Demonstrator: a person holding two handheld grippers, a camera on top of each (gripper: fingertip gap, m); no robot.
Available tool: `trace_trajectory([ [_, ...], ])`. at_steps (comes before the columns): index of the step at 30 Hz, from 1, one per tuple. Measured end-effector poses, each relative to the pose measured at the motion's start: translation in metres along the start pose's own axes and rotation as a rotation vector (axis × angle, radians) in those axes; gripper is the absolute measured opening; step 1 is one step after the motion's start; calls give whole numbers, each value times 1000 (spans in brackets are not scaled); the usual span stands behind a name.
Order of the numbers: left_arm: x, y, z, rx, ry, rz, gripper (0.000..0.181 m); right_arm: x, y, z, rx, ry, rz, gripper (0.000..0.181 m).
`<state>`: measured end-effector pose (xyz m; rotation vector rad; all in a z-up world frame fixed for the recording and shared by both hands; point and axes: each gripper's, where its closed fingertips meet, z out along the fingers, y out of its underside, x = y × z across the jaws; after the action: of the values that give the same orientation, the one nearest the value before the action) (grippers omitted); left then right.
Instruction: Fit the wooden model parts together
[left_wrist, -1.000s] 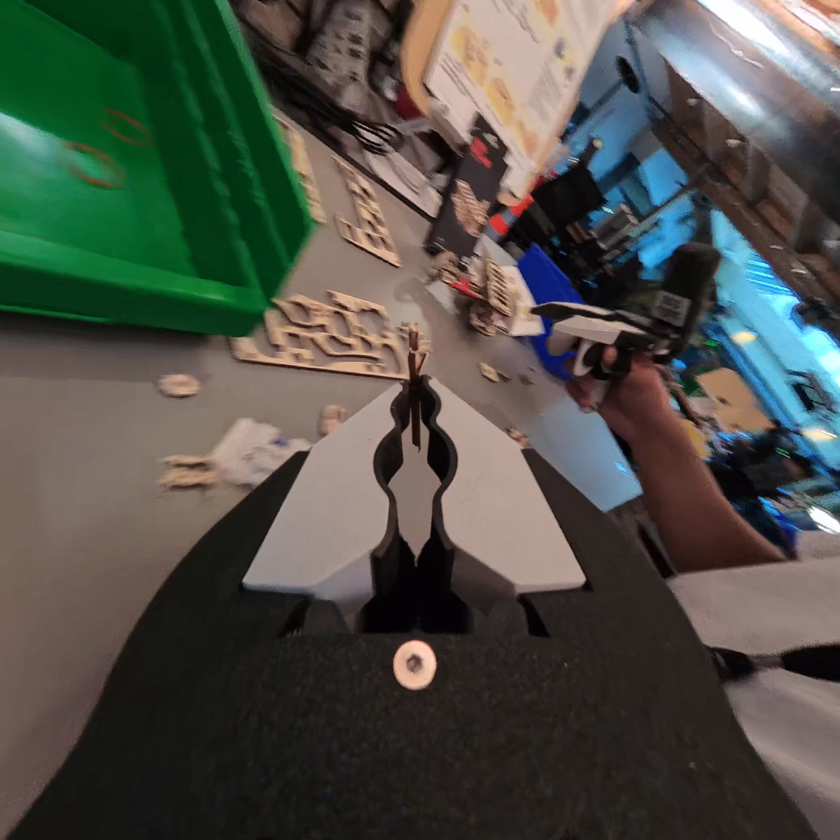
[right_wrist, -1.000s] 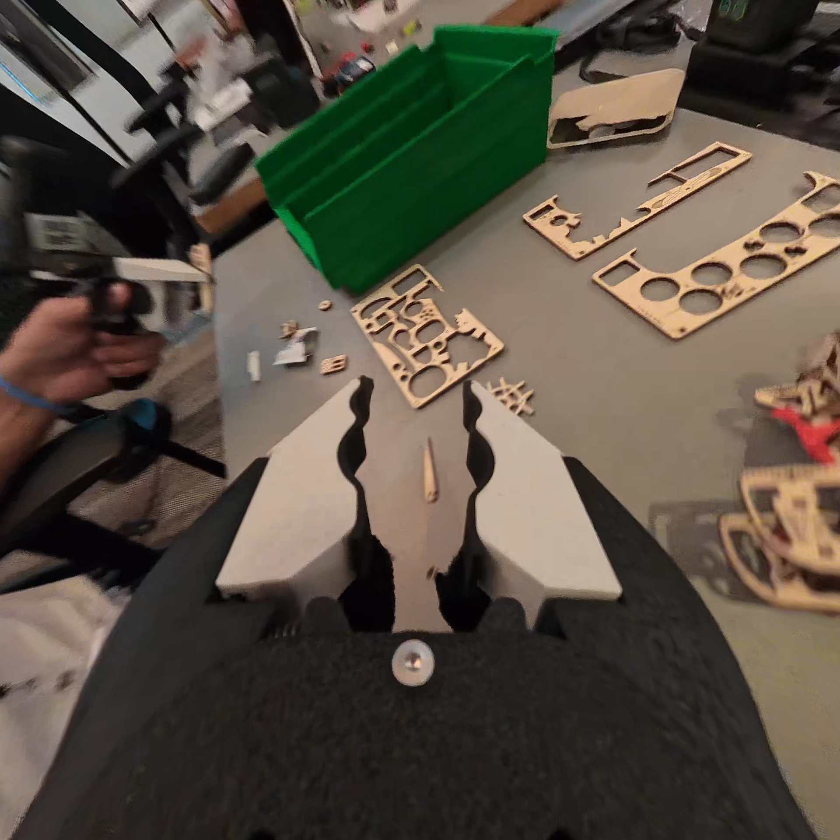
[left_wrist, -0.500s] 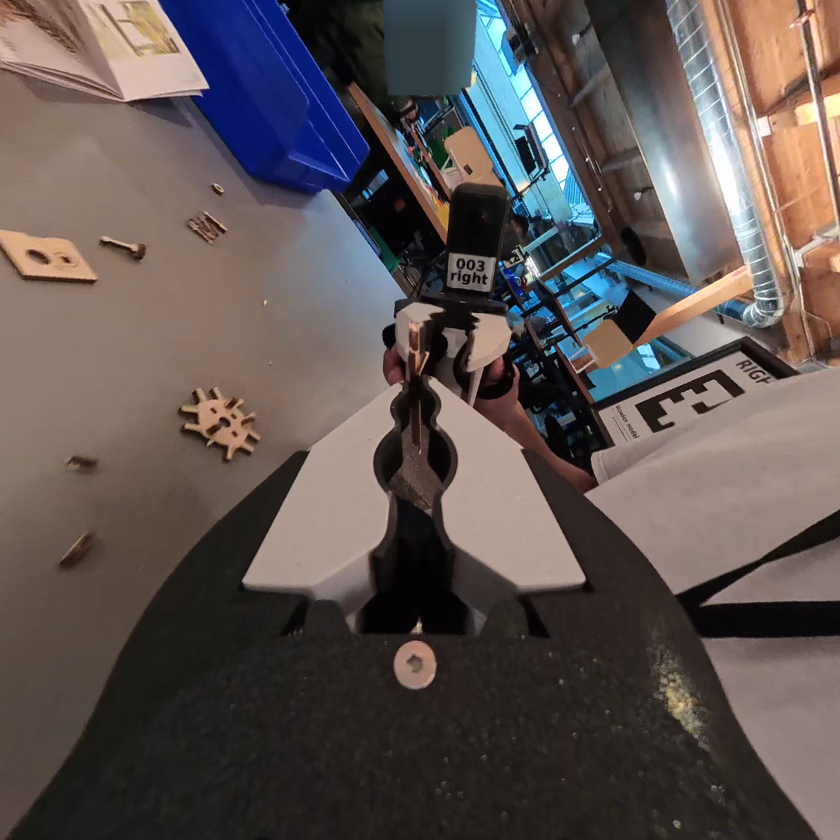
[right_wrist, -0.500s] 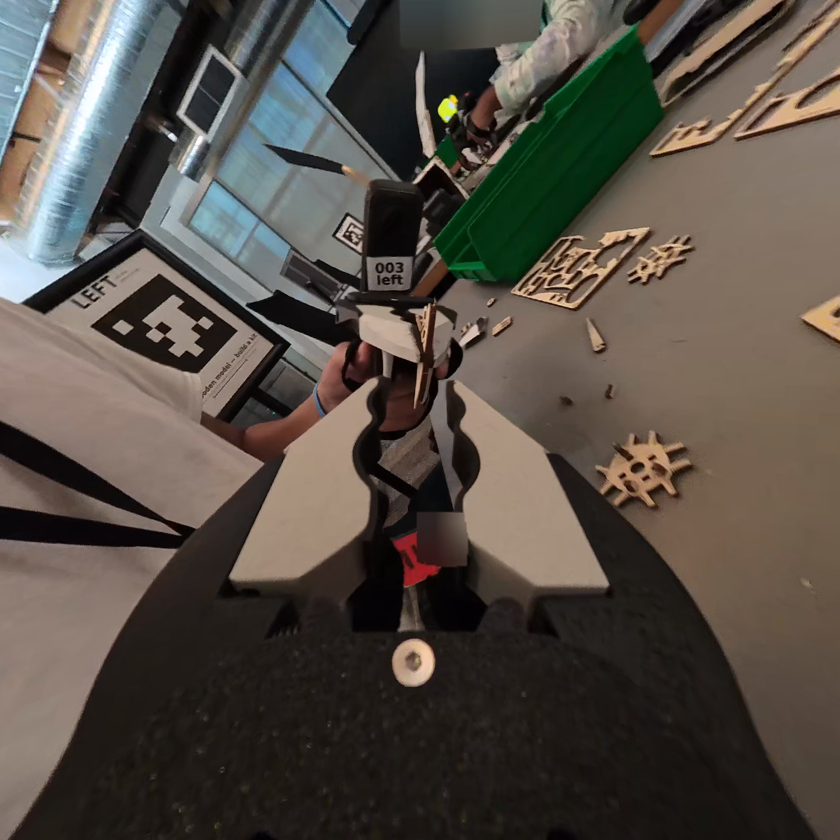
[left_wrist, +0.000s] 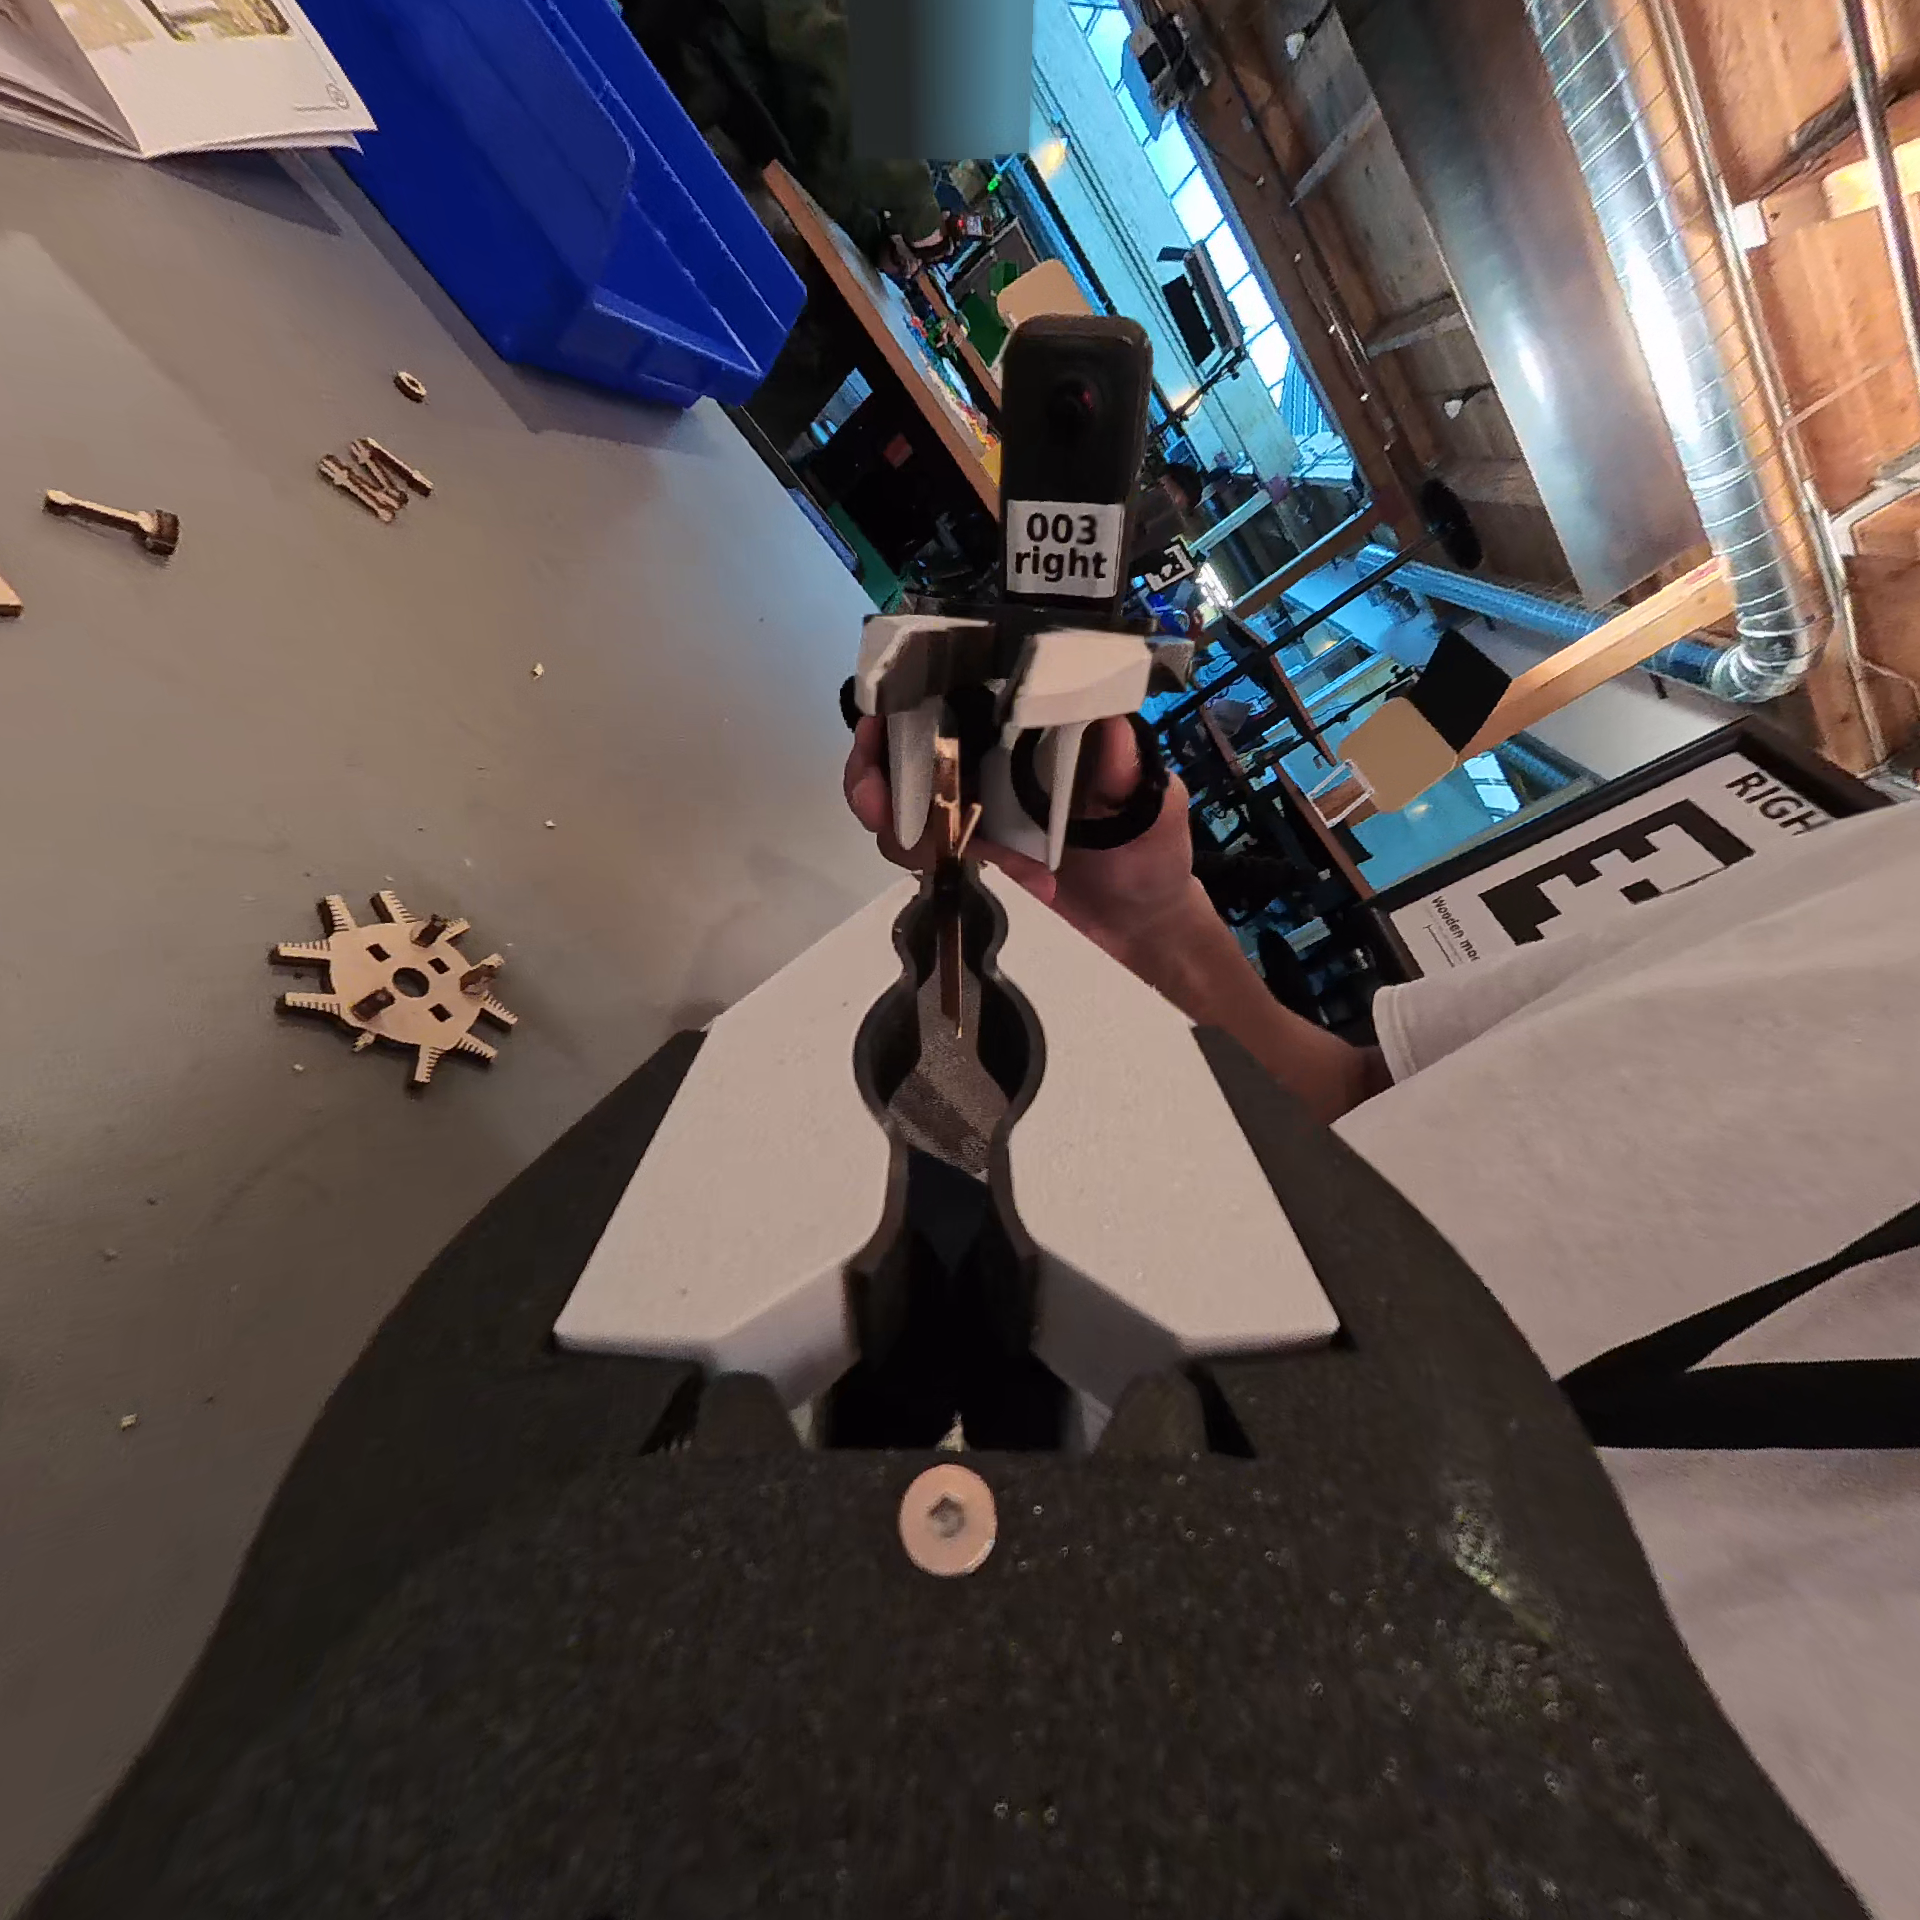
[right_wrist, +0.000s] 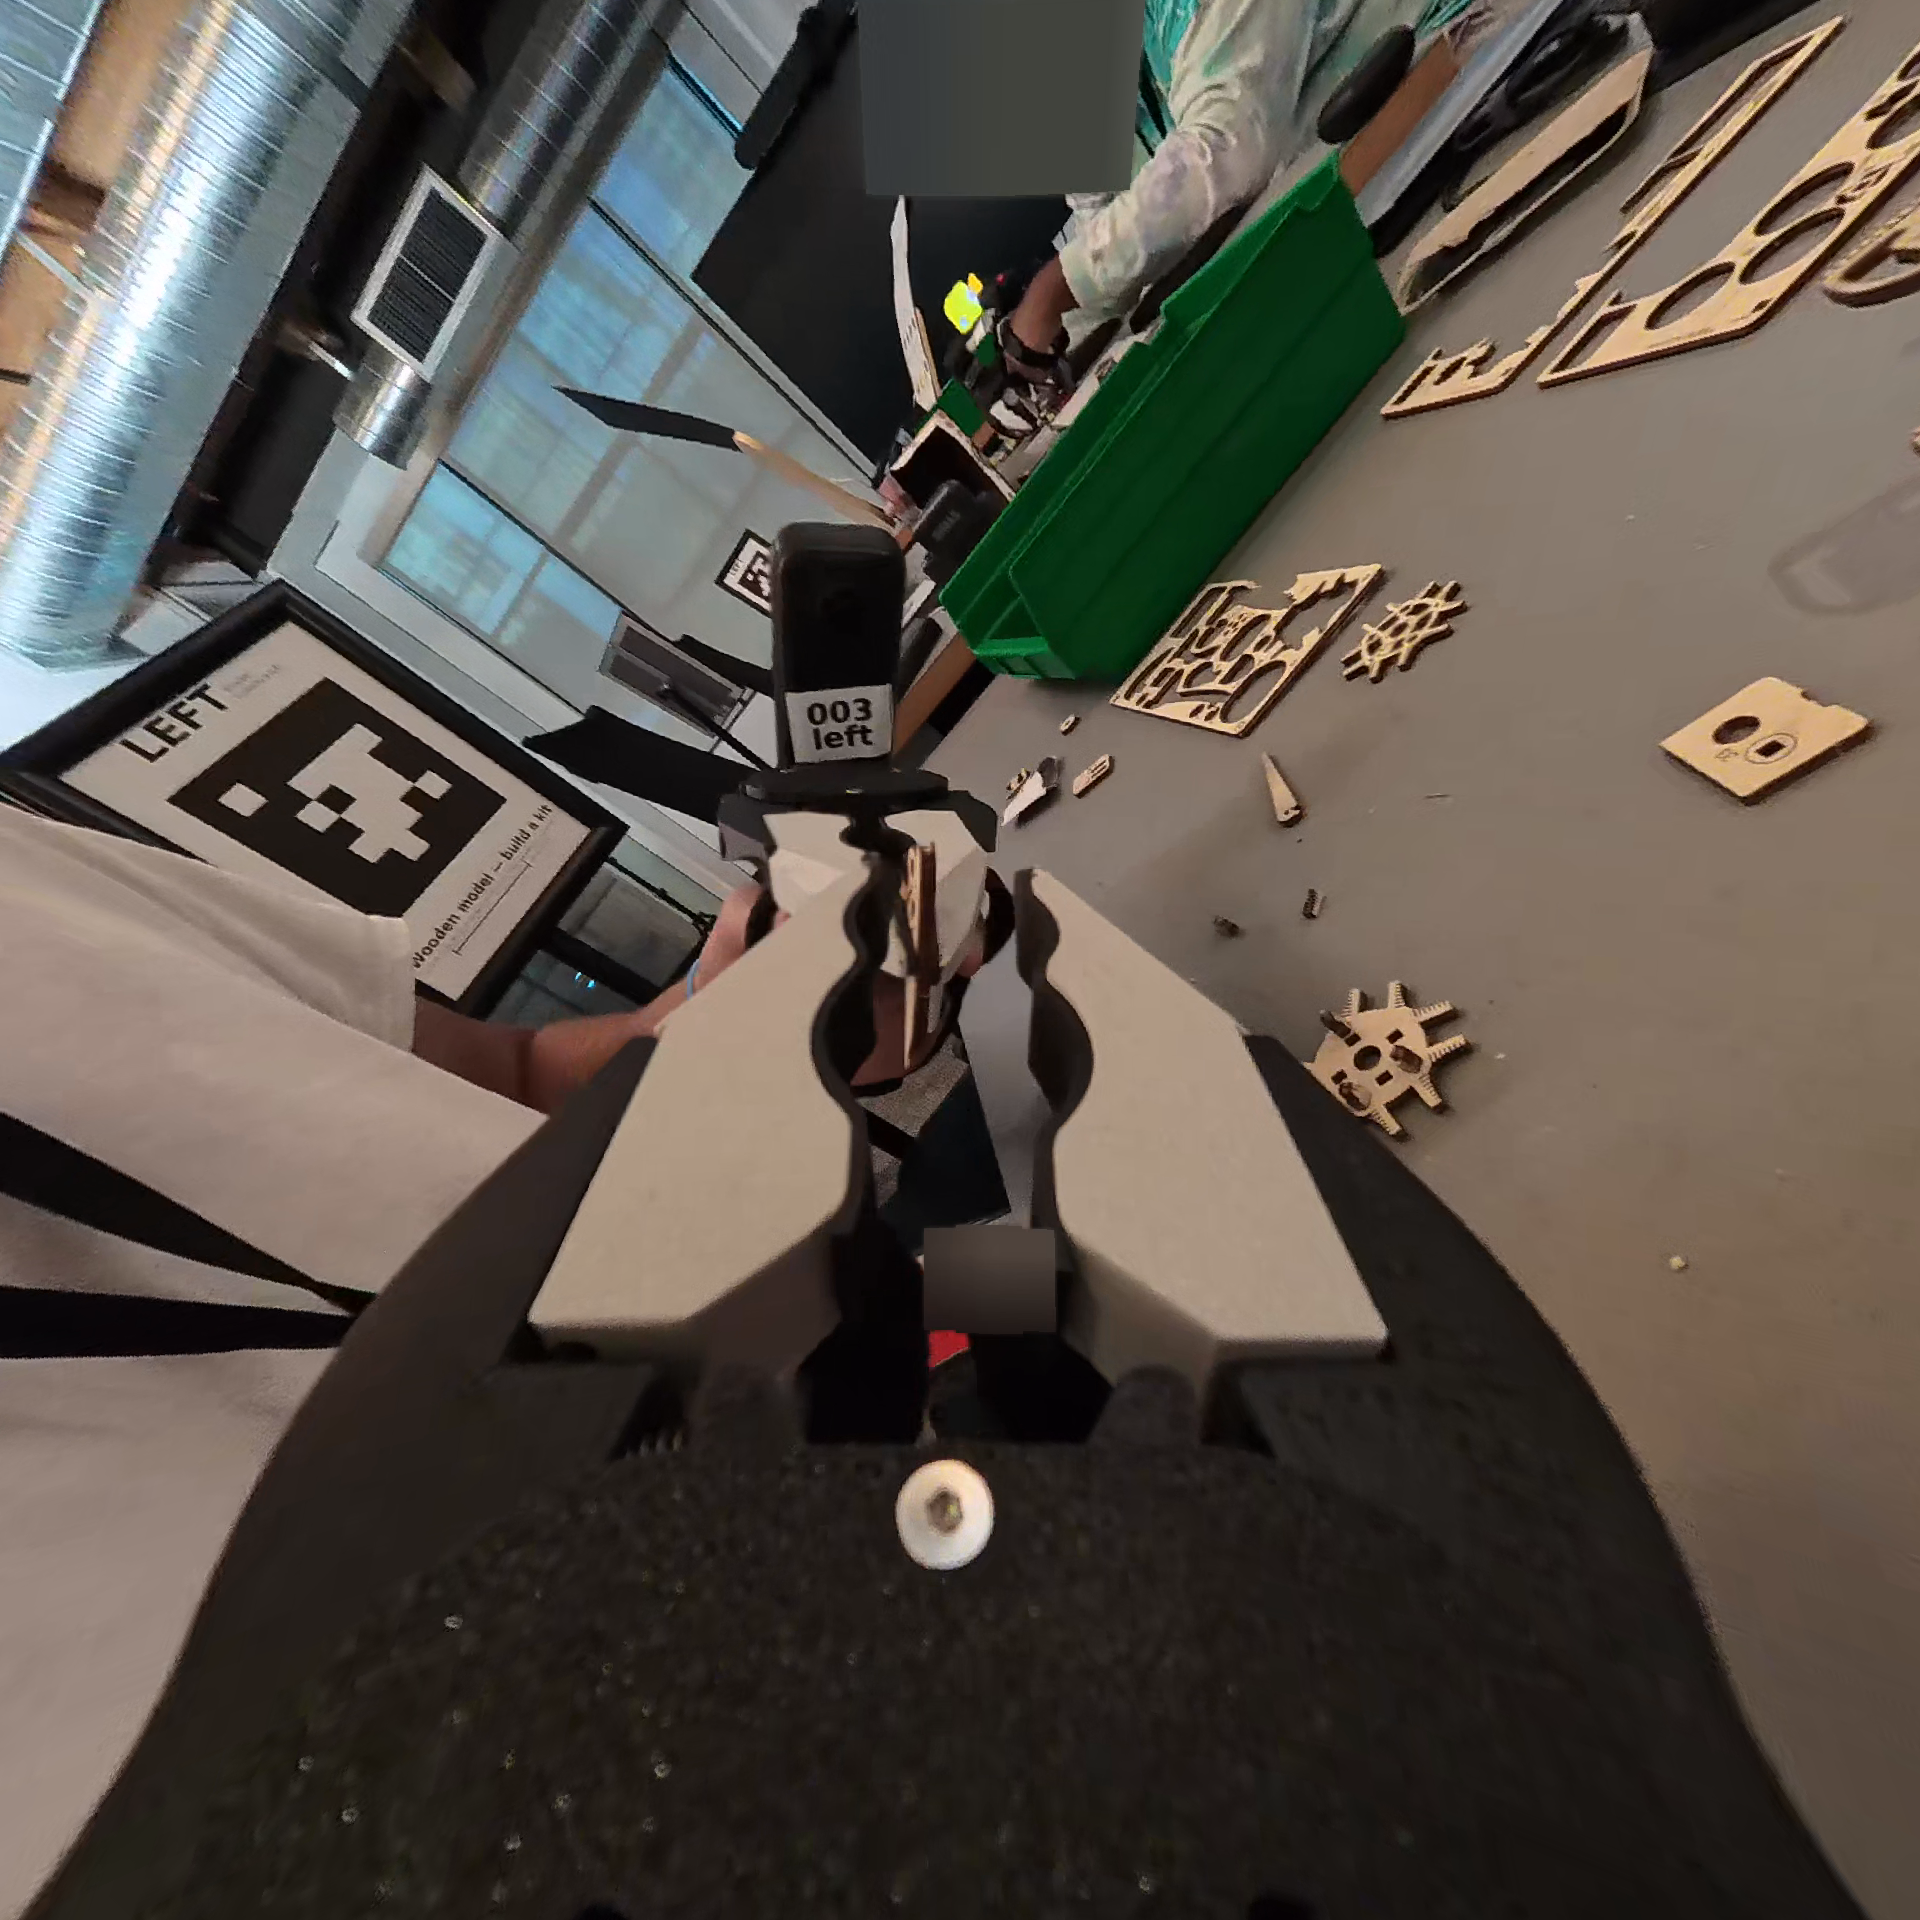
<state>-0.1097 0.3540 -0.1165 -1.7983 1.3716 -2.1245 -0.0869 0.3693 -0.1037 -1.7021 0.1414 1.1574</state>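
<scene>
While you are holding both tools up off the grey table (right_wrist: 1621, 1039), the left gripper (left_wrist: 951, 894) is clamping a thin wooden strip (left_wrist: 948, 966) edge-on, its long axis running forward along the fingers. The right gripper (right_wrist: 940, 894) is facing it with jaws apart and empty. The strip (right_wrist: 916, 961) is sitting just ahead of those open tips, slightly left of centre, so the right gripper is likely the one to close in. On the table, a green bin (right_wrist: 1174, 488), a blue bin (left_wrist: 582, 208), cut-out wooden sheets (right_wrist: 1242, 649) and a toothed wooden disc (right_wrist: 1387, 1055) are lying well apart from both tools.
</scene>
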Motion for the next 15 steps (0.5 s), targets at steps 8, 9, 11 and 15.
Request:
trace_trajectory([
  [8, 9, -1, -3, 3, 28, 8, 0, -4, 4, 6, -9, -34, -15, 16],
  [9, 10, -1, -4, 2, 30, 8, 0, -7, 5, 7, -15, -57, -7, 14],
  [11, 11, -2, -5, 4, 35, 10, 0, -10, 10, 10, -40, -89, 25, 14],
  [15, 12, 0, -6, -7, 33, 14, 0, -20, 11, 15, -36, -164, 69, 12],
])
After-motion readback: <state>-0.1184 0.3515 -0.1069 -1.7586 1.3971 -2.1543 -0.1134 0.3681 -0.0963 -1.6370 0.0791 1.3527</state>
